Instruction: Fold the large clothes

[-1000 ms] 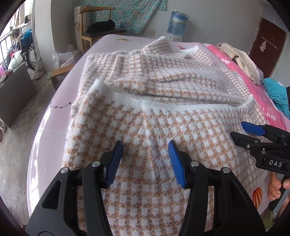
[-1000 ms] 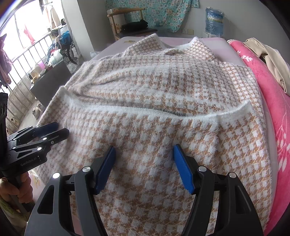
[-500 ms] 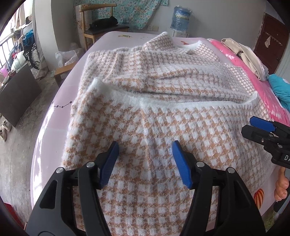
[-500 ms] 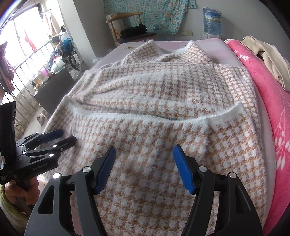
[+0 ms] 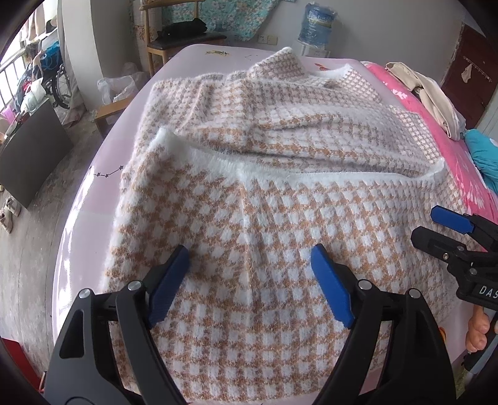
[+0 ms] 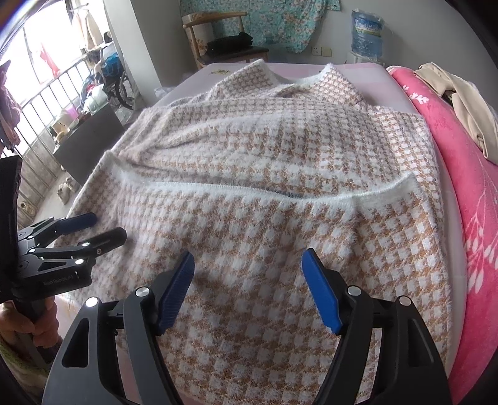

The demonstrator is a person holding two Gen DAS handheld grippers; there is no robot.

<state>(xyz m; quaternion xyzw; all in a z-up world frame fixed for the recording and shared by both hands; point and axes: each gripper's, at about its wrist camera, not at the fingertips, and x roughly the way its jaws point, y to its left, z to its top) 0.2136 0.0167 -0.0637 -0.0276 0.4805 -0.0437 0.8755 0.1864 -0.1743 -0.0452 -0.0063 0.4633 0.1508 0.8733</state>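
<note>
A large fuzzy tan-and-white checked sweater (image 5: pixel 280 193) lies on the bed, its lower part folded up so the white hem (image 5: pixel 311 179) runs across the middle. It also fills the right wrist view (image 6: pixel 264 187). My left gripper (image 5: pixel 250 266) is open and empty, hovering over the near left part of the fold. My right gripper (image 6: pixel 247 269) is open and empty over the near right part. Each gripper shows in the other's view: the right one (image 5: pixel 435 227) and the left one (image 6: pixel 102 229).
The sweater lies on a pale pink bed sheet (image 5: pixel 93 187). A bright pink blanket (image 6: pixel 467 187) with beige clothes (image 6: pixel 460 102) lies along the right. A wooden chair (image 5: pixel 177 40) and a water jug (image 5: pixel 317 18) stand beyond the bed. The floor drops off at the left.
Both grippers have drawn back a little towards the near edge of the bed and stayed open. The sweater has not moved.
</note>
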